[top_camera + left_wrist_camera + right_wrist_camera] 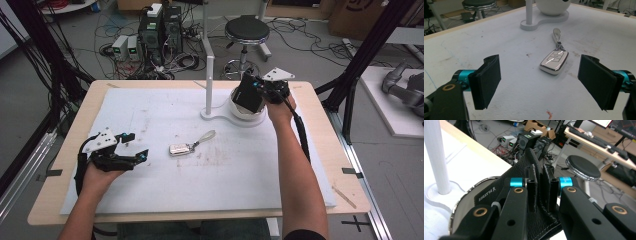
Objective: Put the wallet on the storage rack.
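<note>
From the high view we see our left gripper (134, 146) resting low on the white mat (150, 185), jaws spread, with the car key (180, 149) lying just ahead of it near the middle. Our right gripper (256, 90) is raised over the white bowl (248, 116) at the far side, holding a black leather pouch (248, 94).

In the left gripper view the key (554, 61) sits flat between and beyond the wide-open jaws, its strap (556, 35) pointing toward the white stand (529, 15). We judge it small, hard, light and glossy, so likely slippery; its long sides look the best place to pinch.

In the right gripper view the jaws are clamped on a fold of the pouch (519, 182), which looks soft, limp and grainy, easy to hold by an edge.
</note>
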`<state>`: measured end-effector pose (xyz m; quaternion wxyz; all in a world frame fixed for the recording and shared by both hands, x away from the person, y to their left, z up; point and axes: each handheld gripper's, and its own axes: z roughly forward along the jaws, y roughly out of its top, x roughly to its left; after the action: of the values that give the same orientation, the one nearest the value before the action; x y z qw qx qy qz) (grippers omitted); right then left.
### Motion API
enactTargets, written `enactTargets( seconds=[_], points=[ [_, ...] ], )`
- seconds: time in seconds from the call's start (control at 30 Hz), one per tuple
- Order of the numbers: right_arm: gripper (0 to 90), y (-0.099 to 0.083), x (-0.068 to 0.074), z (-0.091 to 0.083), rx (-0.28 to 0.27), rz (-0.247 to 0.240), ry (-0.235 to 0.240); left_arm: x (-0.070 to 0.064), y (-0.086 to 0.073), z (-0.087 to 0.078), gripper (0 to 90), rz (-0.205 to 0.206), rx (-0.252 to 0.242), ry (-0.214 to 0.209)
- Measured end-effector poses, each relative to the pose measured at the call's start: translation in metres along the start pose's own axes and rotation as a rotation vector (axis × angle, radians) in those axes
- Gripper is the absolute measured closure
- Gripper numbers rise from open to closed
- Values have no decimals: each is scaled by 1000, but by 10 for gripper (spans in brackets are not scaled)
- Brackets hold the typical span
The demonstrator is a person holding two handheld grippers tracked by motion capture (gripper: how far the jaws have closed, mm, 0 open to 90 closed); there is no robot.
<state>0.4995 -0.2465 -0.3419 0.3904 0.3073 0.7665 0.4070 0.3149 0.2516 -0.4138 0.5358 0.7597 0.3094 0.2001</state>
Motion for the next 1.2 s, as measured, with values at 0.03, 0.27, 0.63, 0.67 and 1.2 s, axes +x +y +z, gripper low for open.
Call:
enactTargets(
  seconds=[0.03, 0.27, 0.63, 0.67, 1.2],
  points=[
    [839, 0, 0, 0, -2, -4, 0, 0, 0, 0, 187, 0, -1, 1],
    [838, -2, -1, 2, -6, 0, -6, 0, 0, 1, 187, 3, 1, -4],
    [833, -1, 5, 2, -12, -84, -36, -1, 0, 1, 187, 0, -1, -5],
    [833, -1, 5, 2, -12, -84, -36, -1, 0, 1, 187, 1, -1, -5],
    [686, -27, 19, 2, -9, -34, -81, -2, 0, 3, 187, 4, 3, -13]
  ],
)
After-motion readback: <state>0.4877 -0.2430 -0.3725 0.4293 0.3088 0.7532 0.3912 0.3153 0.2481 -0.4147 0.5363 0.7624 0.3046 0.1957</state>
